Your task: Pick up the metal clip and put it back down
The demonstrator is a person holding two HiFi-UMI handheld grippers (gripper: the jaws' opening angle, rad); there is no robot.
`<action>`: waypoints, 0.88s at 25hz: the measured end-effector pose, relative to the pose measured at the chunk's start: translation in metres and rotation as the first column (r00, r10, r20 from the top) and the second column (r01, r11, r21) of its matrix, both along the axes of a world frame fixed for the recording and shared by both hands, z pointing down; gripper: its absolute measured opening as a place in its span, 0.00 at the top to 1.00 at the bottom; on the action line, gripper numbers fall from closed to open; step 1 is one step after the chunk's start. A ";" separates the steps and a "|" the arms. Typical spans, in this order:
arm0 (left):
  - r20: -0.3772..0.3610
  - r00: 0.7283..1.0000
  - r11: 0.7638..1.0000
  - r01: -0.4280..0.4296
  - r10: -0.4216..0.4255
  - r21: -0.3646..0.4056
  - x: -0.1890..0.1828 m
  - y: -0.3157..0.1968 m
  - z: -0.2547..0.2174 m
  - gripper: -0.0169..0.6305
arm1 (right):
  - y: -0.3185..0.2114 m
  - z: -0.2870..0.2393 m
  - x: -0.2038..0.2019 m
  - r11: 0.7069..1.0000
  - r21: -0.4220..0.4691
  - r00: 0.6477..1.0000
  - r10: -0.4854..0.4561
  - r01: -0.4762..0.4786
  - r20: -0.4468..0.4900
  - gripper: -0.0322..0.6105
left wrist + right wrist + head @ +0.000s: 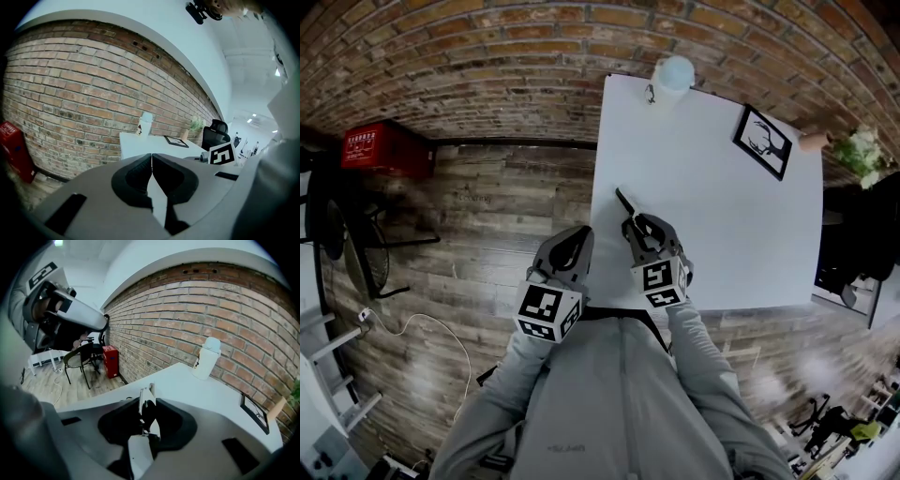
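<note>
Head view: right gripper [634, 225] was clamped on the slim dark metal clip [624, 202] at the near edge of the white rectangular table [722, 234]. Left gripper [574, 246] hung over the wooden plank floor [487, 225].
Left gripper view: jaws met, nothing between; red brick wall [70, 93] ahead.
Right gripper view: clip stood upright between the pads; a straight, firm lift would likely prevent twisting.

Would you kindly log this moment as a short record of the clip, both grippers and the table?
right gripper: shut on the metal clip
clip position: at the table's near left edge
clip lifted: cannot tell
left gripper: shut, empty, beside the table
table: white; bottle and picture frame at far side
</note>
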State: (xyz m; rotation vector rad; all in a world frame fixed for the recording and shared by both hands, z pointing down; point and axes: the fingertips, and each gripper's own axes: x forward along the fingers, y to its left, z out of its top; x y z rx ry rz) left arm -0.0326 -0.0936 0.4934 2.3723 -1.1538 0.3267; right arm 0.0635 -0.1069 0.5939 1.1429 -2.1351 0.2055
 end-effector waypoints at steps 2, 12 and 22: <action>0.000 1.000 1.000 0.003 -0.003 0.007 0.000 -0.001 -0.003 0.93 | -0.002 -0.006 0.001 1.000 0.009 1.000 0.002 -0.002 0.010 0.79; -0.003 1.000 0.997 0.029 -0.029 0.067 0.002 -0.003 -0.028 0.93 | -0.008 -0.047 0.013 0.998 0.063 0.997 0.015 -0.019 0.073 0.79; -0.011 0.999 0.988 0.048 -0.047 0.144 0.002 -0.003 -0.058 0.93 | -0.007 -0.106 0.031 0.986 0.150 0.985 0.050 -0.075 0.165 0.79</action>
